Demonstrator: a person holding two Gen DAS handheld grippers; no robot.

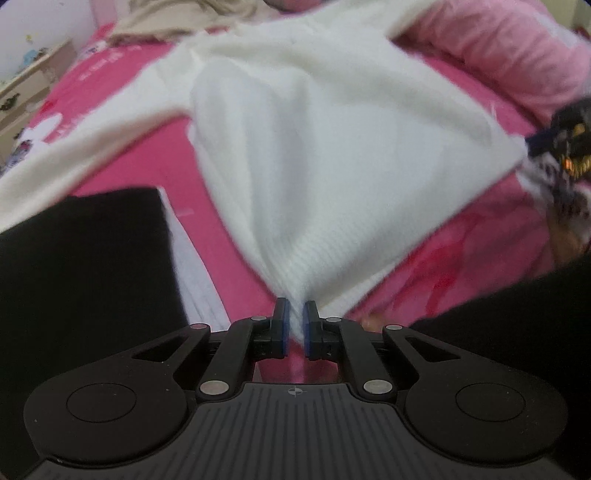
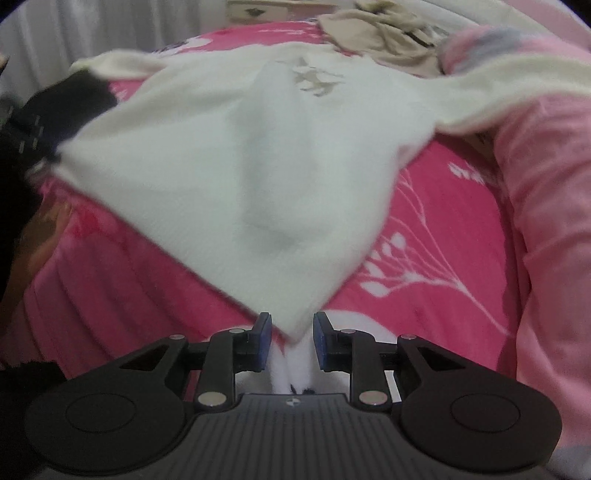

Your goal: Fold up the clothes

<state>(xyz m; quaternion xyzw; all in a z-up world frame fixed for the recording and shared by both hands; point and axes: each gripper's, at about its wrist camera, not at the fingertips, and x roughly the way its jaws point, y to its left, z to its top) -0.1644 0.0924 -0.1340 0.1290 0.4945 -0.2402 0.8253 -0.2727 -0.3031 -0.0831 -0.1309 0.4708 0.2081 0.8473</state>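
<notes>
Fuzzy white knit sweater; matt pink cloth bedspread.

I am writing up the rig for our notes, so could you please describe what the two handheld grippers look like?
Both look alike. The left gripper and right gripper have matte black linkage arms with silver pivot pins, blue pads on short black fingers, a ribbed dark grey base bearing a small crosshair mark, and a round black disc on each side. No cables show. A black sleeve shows beside the left one.

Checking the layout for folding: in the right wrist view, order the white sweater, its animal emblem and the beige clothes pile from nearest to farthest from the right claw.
1. White sweater, corner between the right claw fingers.
2. Animal emblem, upper middle.
3. Beige clothes pile, top right.
</notes>
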